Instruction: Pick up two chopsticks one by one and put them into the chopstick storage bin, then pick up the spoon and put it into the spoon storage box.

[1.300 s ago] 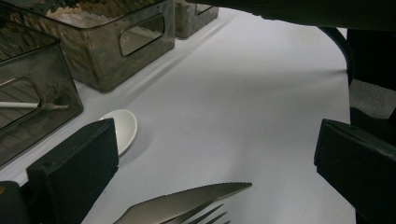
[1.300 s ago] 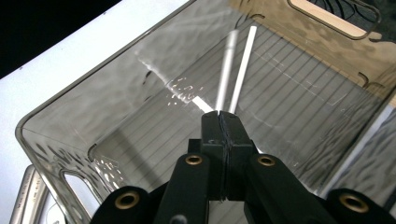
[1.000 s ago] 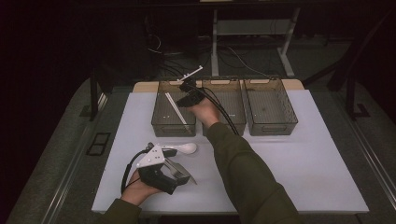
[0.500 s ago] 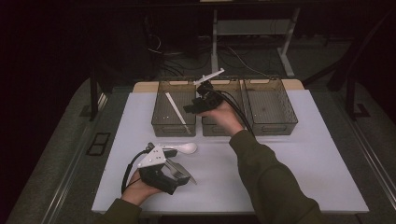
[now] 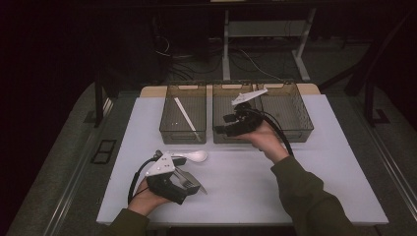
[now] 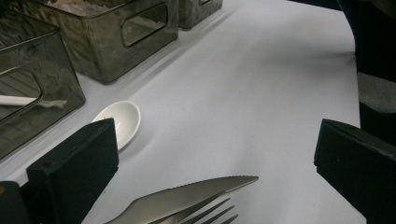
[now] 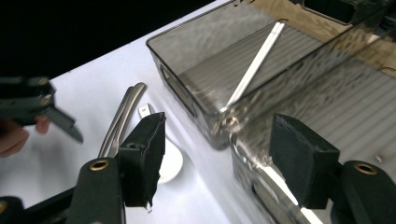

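The right gripper [image 5: 222, 131] hangs over the near wall of the middle bin [image 5: 222, 101], its jaws parted after just opening and nothing between them; the white stick [image 5: 187, 119] lies in the left bin [image 5: 168, 115] just beyond it. The left gripper [image 6: 217, 154] rests low on the table [image 5: 314, 182], jaws wide and unclenched; the knife [image 6: 187, 198] and fork [image 6: 210, 216] lie between them untouched, the white spoon [image 6: 119, 122] just beyond one jaw.

A white rectangular mat [image 5: 314, 182] covers the tabletop, and the smoky transparent plastic bin on the right [image 5: 295, 110] stands beside dark cables [image 5: 246, 59] trailing behind
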